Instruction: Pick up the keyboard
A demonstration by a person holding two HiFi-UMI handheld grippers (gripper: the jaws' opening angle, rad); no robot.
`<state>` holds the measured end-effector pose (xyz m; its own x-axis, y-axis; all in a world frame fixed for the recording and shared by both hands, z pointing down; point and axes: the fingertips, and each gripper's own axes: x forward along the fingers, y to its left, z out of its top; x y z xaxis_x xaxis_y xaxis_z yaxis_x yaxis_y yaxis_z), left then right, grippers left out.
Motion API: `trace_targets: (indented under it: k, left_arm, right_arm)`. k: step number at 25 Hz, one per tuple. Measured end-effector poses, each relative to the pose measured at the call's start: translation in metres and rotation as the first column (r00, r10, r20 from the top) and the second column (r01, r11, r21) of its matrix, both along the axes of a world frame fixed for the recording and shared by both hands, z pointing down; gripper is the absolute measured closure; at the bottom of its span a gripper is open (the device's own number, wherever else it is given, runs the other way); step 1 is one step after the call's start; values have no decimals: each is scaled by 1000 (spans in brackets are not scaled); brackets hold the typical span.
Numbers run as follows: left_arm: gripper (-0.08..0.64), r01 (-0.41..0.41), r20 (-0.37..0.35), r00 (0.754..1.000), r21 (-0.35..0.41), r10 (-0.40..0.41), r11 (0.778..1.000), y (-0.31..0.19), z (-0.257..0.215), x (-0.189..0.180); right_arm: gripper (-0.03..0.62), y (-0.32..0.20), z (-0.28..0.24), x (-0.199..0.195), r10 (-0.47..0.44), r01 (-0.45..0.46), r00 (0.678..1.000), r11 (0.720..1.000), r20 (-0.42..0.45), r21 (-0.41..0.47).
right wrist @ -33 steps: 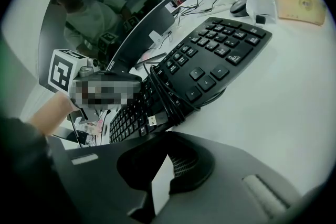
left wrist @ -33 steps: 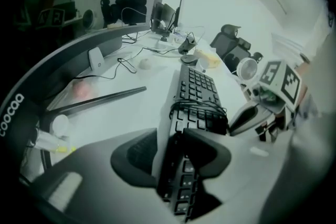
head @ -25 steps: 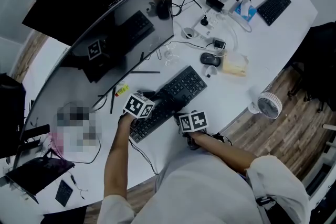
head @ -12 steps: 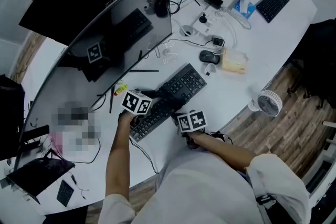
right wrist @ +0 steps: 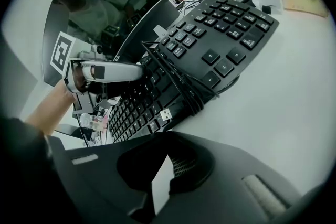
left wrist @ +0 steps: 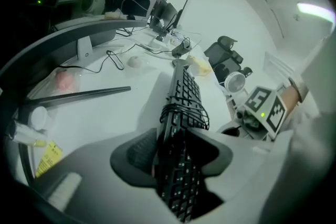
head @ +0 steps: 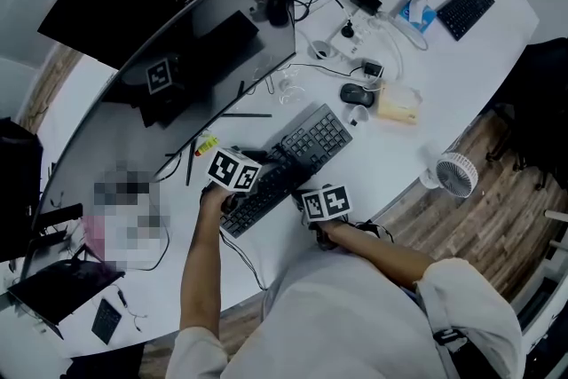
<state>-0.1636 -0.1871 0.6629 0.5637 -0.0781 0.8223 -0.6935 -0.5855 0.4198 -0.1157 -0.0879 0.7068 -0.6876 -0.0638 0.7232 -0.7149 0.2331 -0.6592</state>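
Left gripper (head: 232,191) pinches the black keyboard (head: 293,157) by its end, the 2 jaws pressed against its top and underside, as the left gripper view shows (left wrist: 178,155). From that grip the keyboard (left wrist: 184,97) runs straight ahead, turned up on 1 long edge above the white table (head: 444,84). Its black cable (left wrist: 184,113) is wound around the body just beyond the jaws.

Right gripper (head: 311,207) sits beside the left one at the keyboard's near long edge. Its jaws (right wrist: 163,176) stand almost together with only a thin sliver of table between them, holding nothing. Just ahead of them lie the keys (right wrist: 210,39), the wound cable (right wrist: 184,81) and its USB plug (right wrist: 164,114); farther ahead and to the left is the left gripper (right wrist: 100,73).

Beyond both grippers stands a curved monitor (head: 177,75). A mouse (head: 355,95) lies past the keyboard's far end, and a small fan (head: 455,176) stands well to the right of the right gripper.
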Motion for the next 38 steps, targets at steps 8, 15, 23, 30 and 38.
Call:
trace_targets:
  k: [8,15,23,30,38]
  left_arm:
    - [560,4,-24,1000,-9,-4,1000,6,-9,2]
    - [560,-21,-19,1000,3,21,1000,11,-7,4]
    - [560,-44,-34,999,-57,42,997,19,-8,6]
    - [560,-41,-121,992,-127,25,991,25,-18,12]
    - [560,-185,-93,981,-152,173,971,49,-8,39]
  right_arm:
    - [594,2,-1,1,7,-7,1000,1000,4,-1]
    - [594,4,-1,2,22,-22,1000,1000,14,-13]
    - [594,4,0,4,57,-56,998,997,27,-53]
    - [594,3,1,5,52,-51,998,998,28,-47]
    - [594,3,0,2,49,-48,998,998,32,-38]
